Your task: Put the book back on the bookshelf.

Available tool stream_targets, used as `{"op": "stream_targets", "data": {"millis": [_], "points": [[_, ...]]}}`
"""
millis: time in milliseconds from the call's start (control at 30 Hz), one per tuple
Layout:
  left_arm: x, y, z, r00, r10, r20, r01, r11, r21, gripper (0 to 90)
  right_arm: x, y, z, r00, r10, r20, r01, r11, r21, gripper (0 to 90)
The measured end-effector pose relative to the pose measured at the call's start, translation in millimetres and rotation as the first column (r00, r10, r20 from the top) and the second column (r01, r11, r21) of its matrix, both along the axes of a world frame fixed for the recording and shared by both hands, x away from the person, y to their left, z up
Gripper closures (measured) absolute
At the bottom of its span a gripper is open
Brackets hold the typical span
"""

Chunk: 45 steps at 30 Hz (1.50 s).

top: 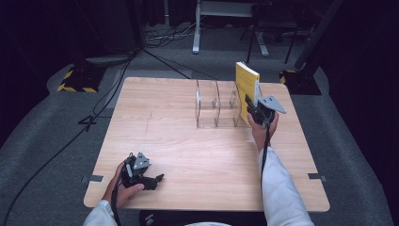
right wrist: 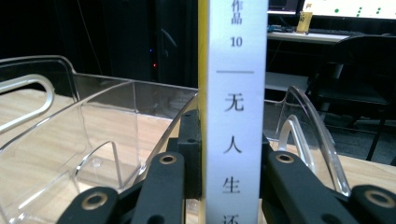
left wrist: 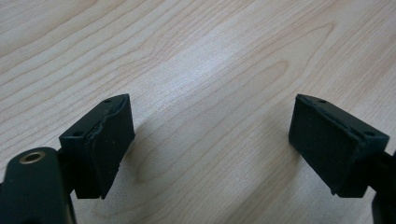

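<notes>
A yellow book (top: 246,87) stands upright at the right end of a clear plastic divider rack (top: 215,106) on the wooden table (top: 179,146). My right gripper (top: 254,107) is shut on the book's spine side; in the right gripper view the white spine (right wrist: 236,112) with black characters is pinched between the two black jaws, inside the rack's rightmost slot (right wrist: 299,135). My left gripper (top: 153,180) rests low near the table's front left edge, open, with only bare wood between its pads (left wrist: 105,140).
The rack's two left slots (top: 207,106) hold nothing. Beyond the table are dark floor, cables (top: 117,70), a yellow-black striped stand base (top: 75,80) at far left and desk legs (top: 196,33) at the back.
</notes>
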<state>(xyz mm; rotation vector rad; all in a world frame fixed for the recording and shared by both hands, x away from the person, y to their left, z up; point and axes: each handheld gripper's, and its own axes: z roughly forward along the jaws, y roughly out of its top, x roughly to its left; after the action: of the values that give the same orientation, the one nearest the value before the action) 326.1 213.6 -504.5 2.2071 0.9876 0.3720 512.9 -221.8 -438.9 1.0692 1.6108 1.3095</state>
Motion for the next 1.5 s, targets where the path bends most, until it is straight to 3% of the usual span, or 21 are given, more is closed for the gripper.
{"op": "stream_targets", "data": {"millis": [167, 300, 367, 567, 667, 733, 933, 1033, 1200, 1267, 1500], "points": [[0.0, -0.1, 0.0, 1.0000, 0.001, 0.000, -0.001, 1.0000, -0.001, 14.9, -7.5, -2.1, 0.7, 0.9995, 0.019, -0.025, -0.020, 0.9992, -0.035, 74.6], [0.0, -0.1, 0.0, 1.0000, 0.000, 0.000, 0.000, 1.0000, 0.000, 14.8, -12.1, -8.2, 1.9, 0.9989, 0.040, -0.024, -0.041, 0.9989, -0.023, 73.2], [0.0, 0.0, 0.0, 1.0000, 0.000, 0.000, 0.000, 1.0000, 0.000, 14.8, -16.8, -13.7, 6.1, 0.9979, 0.061, -0.022, -0.061, 0.9982, 0.005, 73.1], [-0.1, -0.5, -0.1, 1.0000, 0.004, 0.001, -0.004, 1.0000, -0.001, 14.8, -25.7, -22.5, 12.3, 0.9952, 0.094, -0.027, -0.095, 0.9952, -0.024, 73.6], [-0.1, -0.6, 0.1, 1.0000, 0.003, 0.003, -0.003, 1.0000, 0.003, 14.9, -29.9, -33.1, 15.4, 0.9934, 0.114, -0.014, -0.114, 0.9933, 0.023, 65.3], [-0.2, -0.8, -0.2, 1.0000, 0.004, -0.001, -0.004, 1.0000, -0.003, 14.8, -33.7, -38.5, 19.7, 0.9932, 0.116, -0.011, -0.115, 0.9923, 0.046, 65.9], [0.1, -0.5, 0.1, 1.0000, 0.000, 0.002, 0.000, 1.0000, 0.003, 14.7, -37.4, -48.8, 27.8, 0.9910, 0.132, -0.024, -0.131, 0.9910, 0.027, 72.1], [0.3, -0.6, 0.0, 1.0000, -0.001, 0.002, 0.001, 1.0000, 0.001, 14.6, -35.9, -47.9, 31.4, 0.9902, 0.134, -0.040, -0.134, 0.9909, -0.005, 75.1], [0.5, -1.7, -0.5, 1.0000, 0.000, -0.002, 0.000, 1.0000, -0.008, 14.6, -35.2, -41.1, 34.2, 0.9876, 0.154, -0.027, -0.155, 0.9870, -0.040, 76.6], [0.5, -1.7, -0.4, 1.0000, 0.000, -0.002, 0.000, 1.0000, -0.007, 14.6, -34.9, -34.6, 36.6, 0.9900, 0.140, -0.017, -0.141, 0.9878, -0.067, 76.7], [0.6, -1.6, -0.4, 1.0000, 0.000, -0.001, 0.000, 1.0000, -0.006, 14.5, -22.7, -33.2, 42.8, 0.9966, 0.081, 0.018, -0.080, 0.9966, -0.017, 76.8]]}}
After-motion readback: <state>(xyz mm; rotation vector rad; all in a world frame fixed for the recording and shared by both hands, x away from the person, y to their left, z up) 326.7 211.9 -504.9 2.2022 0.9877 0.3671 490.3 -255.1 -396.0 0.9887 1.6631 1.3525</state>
